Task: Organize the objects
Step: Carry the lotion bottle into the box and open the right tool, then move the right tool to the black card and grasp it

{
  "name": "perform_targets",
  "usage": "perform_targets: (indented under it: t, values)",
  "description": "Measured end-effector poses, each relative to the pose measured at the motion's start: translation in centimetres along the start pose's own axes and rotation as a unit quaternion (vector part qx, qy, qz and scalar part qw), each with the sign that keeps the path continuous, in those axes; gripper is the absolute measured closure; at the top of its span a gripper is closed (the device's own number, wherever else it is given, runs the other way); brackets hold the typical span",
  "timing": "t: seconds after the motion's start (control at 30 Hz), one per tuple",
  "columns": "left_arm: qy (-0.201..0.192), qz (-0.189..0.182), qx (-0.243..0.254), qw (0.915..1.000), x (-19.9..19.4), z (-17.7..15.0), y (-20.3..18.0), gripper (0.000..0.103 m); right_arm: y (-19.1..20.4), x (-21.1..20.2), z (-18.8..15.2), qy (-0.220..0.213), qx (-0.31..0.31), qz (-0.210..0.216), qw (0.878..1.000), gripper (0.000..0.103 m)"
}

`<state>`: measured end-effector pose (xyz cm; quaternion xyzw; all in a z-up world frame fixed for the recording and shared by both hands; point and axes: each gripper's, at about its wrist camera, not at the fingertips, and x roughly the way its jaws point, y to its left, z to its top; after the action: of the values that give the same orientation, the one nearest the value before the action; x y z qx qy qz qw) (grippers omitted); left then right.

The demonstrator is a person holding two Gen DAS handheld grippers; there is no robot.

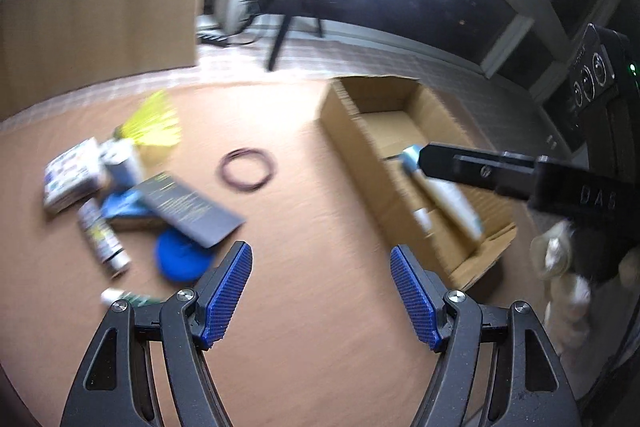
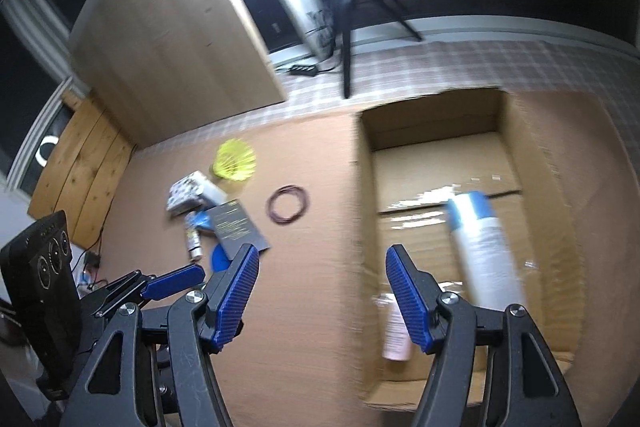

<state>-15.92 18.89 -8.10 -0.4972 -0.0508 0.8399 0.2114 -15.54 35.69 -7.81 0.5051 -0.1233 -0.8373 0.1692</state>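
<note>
Both the left gripper (image 1: 321,291) and right gripper (image 2: 322,293) hang empty with jaws spread, the cardboard box (image 2: 436,131) ahead-right already holding the white tube (image 2: 486,255), while unsorted clutter (image 1: 132,195) waits ahead-left for collection.

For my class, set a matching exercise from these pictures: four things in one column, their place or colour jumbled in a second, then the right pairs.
Things:
1. white tube with blue cap
2. cord ring
3. round disc
4. shuttlecock

Descriptions:
a. yellow
b. blue, partly under the dark card
c. inside the cardboard box
d. alone on the mat between pile and box

Pairs: 1-c, 2-d, 3-b, 4-a
</note>
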Motion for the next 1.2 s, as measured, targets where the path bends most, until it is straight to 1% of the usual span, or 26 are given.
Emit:
perform_targets:
  t: [0.1,0.23,0.33,0.43,0.57,0.7,0.73,0.9,1.0,1.13,1.17,1.2]
  values:
    - [-0.001,0.011,-0.016,0.9998,-1.3,-1.2,2.4,0.028,1.9,1.6,0.5,0.016,-0.019,0.02,1.0,0.041]
    - [-0.006,0.03,-0.039,0.9988,-3.3,-3.1,5.6,0.028,4.5,4.3,1.1,0.049,-0.048,0.049,0.996,0.041]
    - [-0.009,0.042,-0.056,0.9975,-4.8,-4.6,7.7,0.028,6.3,6.8,1.5,0.074,-0.069,0.054,0.993,0.041]
    - [-0.01,0.049,-0.069,0.9964,-5.7,-5.8,9.0,0.028,7.6,9.7,1.9,0.102,-0.086,0.06,0.989,0.041]
    - [-0.012,0.053,-0.084,0.995,-7.0,-7.3,9.8,0.028,9.0,13.2,2.4,0.13,-0.122,0.05,0.983,0.041]
    - [-0.009,0.054,-0.091,0.9943,-7.4,-8.5,10.1,0.028,9.4,16.0,3.0,0.149,-0.147,0.024,0.978,0.041]
    - [-0.007,0.055,-0.093,0.9941,-7.5,-8.8,10.2,0.028,9.4,16.4,3.0,0.153,-0.151,0.025,0.976,0.041]
    - [-0.003,0.061,-0.102,0.9928,-7.6,-9.4,10.9,0.028,9.0,17.9,3.2,0.169,-0.153,0.042,0.973,0.041]
    - [-0.003,0.063,-0.109,0.9921,-7.5,-9.5,11.4,0.028,8.9,18.6,3.2,0.175,-0.159,0.038,0.971,0.041]
    - [-0.002,0.062,-0.108,0.9922,-7.1,-9.1,11.4,0.028,9.0,18.8,3.4,0.171,-0.17,0.037,0.97,0.041]
    - [-0.002,0.061,-0.107,0.9924,-7.0,-9.0,11.3,0.028,9.0,18.9,3.4,0.17,-0.173,0.036,0.97,0.042]
    - [-0.003,0.061,-0.106,0.9925,-7.0,-8.8,11.3,0.028,9.2,18.9,3.4,0.168,-0.177,0.032,0.969,0.046]
